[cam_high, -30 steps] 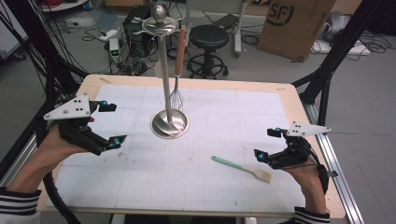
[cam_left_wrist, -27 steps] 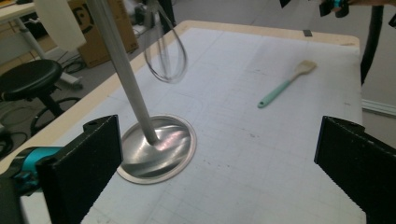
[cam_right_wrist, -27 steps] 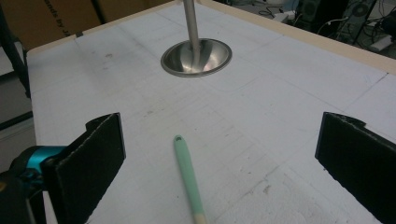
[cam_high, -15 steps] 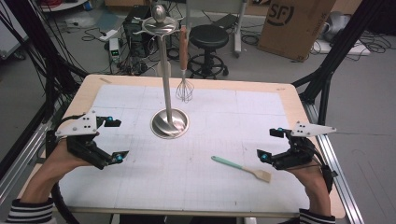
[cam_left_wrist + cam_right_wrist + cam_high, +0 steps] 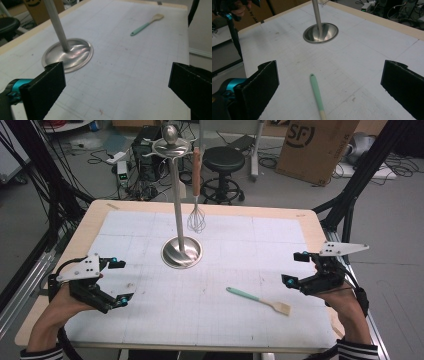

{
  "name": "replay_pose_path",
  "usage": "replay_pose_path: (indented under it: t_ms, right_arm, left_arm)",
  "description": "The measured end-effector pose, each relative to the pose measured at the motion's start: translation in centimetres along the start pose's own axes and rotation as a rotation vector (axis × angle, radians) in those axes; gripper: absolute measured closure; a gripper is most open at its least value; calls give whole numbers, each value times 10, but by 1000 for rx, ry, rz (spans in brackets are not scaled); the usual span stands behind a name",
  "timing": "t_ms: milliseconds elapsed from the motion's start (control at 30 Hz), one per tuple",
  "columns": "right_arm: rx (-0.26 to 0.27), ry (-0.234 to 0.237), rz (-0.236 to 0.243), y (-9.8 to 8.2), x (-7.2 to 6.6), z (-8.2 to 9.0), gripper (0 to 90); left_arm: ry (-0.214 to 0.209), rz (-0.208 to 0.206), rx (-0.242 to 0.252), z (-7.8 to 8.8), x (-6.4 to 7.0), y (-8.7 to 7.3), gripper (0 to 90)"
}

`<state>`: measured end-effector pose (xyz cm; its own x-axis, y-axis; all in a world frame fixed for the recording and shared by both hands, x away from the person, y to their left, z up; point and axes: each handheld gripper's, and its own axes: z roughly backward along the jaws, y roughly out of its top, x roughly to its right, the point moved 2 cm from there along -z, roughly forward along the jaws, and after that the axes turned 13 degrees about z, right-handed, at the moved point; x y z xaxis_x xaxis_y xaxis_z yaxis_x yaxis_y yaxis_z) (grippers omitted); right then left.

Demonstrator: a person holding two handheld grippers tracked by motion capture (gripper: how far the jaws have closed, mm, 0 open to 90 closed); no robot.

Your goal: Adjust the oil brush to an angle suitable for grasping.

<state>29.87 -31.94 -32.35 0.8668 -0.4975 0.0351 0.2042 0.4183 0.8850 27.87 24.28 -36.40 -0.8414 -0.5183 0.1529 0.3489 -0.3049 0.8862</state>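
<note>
A steel utensil stand (image 5: 181, 252) rises from a round base at the middle of the white mat. From its top arm hangs a wire whisk (image 5: 196, 217) with a wooden handle. A spatula (image 5: 257, 301) with a teal handle and a wooden blade lies flat to the front right. My left gripper (image 5: 122, 281) hovers open and empty at the front left, well clear of the stand. Its own view shows the stand base (image 5: 67, 53) and the spatula (image 5: 146, 23) beyond the jaws. My right gripper (image 5: 292, 268) is open and empty just right of the spatula, whose handle (image 5: 317, 95) lies between its jaws.
The mat sits on a wooden table (image 5: 95, 217) with raised edges. A black frame (image 5: 350, 200) flanks both sides. Behind the table are a stool (image 5: 222, 160), a cardboard box (image 5: 315, 145) and floor cables.
My left gripper has drawn back from beside the stand toward the front left edge and lowered. The whisk has shifted slightly right on its hook. The right gripper has barely moved.
</note>
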Motion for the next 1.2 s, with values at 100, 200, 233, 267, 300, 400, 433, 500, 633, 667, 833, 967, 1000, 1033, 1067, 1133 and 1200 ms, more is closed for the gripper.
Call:
replay_pose_path:
  t_ms: [100,200,233,267,300,400,433,500,633,667,833,967,1000,1033,1067,1133,1200]
  right_arm:
    - [-25,-2,-2,4,3,0,4]
    - [-64,3,8,7,3,-2,4]
    - [-81,-2,9,7,2,-3,4]
    - [-96,-16,19,7,3,-5,4]
    - [-117,-20,15,7,3,-6,4]
    - [-163,-22,28,8,4,-8,5]
    - [-164,-24,36,9,5,-9,8]
    - [-191,-7,29,10,6,-11,9]
    - [-263,42,43,9,7,-21,39]
    - [-277,48,48,9,7,-23,40]
    - [-307,78,59,10,4,-33,40]
    - [-363,89,71,4,0,-41,40]
    - [-379,93,75,2,0,-42,41]
    - [-393,95,75,0,-1,-44,41]
    - [-407,98,74,-2,-1,-46,41]
    - [-439,97,79,-6,-2,-50,46]
    - [-475,98,85,-10,-3,-55,48]
  left_arm:
    - [0,11,7,-1,-3,-4,16]
    - [-9,25,0,-4,-7,-8,16]
    - [-6,23,-14,-5,-8,-10,16]
    - [-6,25,-18,-6,-9,-10,17]
    - [-3,24,-18,-5,-10,-10,16]
    - [-7,31,3,-2,-11,-10,17]
    - [-3,29,5,-1,-12,-10,16]
    - [-1,38,7,0,-12,-11,16]
    - [2,33,8,0,-12,-10,17]
    - [0,32,8,-1,-12,-10,17]
    - [-9,34,10,-2,-11,-10,16]
    - [-2,40,9,-3,-11,-10,17]
    - [0,40,9,-3,-11,-11,17]
    - [0,38,6,-3,-11,-11,16]
    - [0,40,6,-3,-11,-11,17]
    - [-1,41,8,-3,-12,-11,17]
    - [1,41,8,-3,-12,-11,16]
